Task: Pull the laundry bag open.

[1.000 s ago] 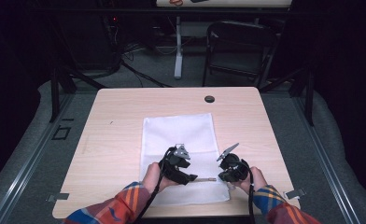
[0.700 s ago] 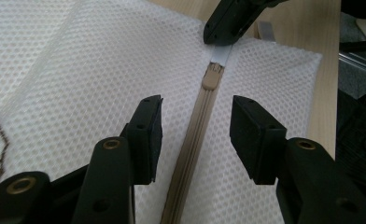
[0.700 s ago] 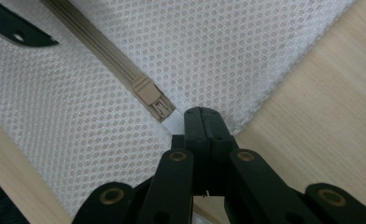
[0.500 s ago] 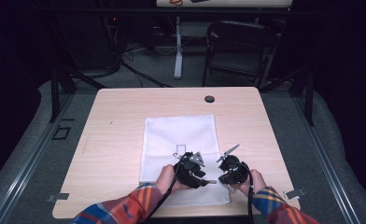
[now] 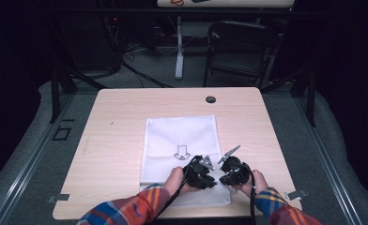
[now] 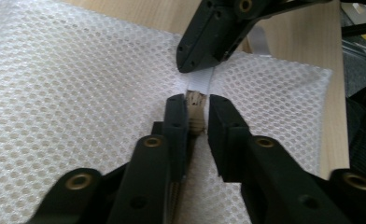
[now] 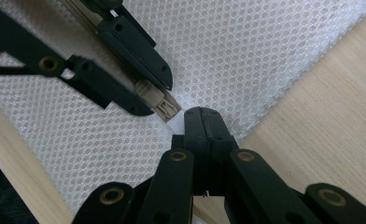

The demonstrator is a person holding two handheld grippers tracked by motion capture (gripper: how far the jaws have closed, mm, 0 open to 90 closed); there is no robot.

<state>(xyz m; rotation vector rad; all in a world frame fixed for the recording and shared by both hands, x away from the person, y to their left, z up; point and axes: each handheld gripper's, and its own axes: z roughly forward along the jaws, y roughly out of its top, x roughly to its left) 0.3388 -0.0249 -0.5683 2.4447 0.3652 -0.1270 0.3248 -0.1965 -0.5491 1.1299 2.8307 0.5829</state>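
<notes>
A white mesh-textured bag [image 5: 180, 136] with a printed arrow lies flat on the table. Near its front right corner runs a zipper with a beige slider [image 6: 195, 111]. My left gripper [image 6: 197, 100] has just been closing, and its pads now press on the slider [image 7: 155, 98] from both sides. Directly opposite, my right gripper [image 7: 202, 114] is shut on the white tab [image 7: 176, 123] at the zipper's end. In the high view the left gripper [image 5: 214, 179] and right gripper [image 5: 223, 179] meet tip to tip over the bag's near edge.
The light wooden table [image 5: 116, 122] has a round black grommet [image 5: 210, 99] near its far edge. A dark chair [image 5: 241, 51] and cables stand on the floor beyond. The table's front edge lies just behind both hands.
My left hand has slid right along the bag's near edge up to the right gripper, and its jaws have closed around the slider. The right hand has stayed put.
</notes>
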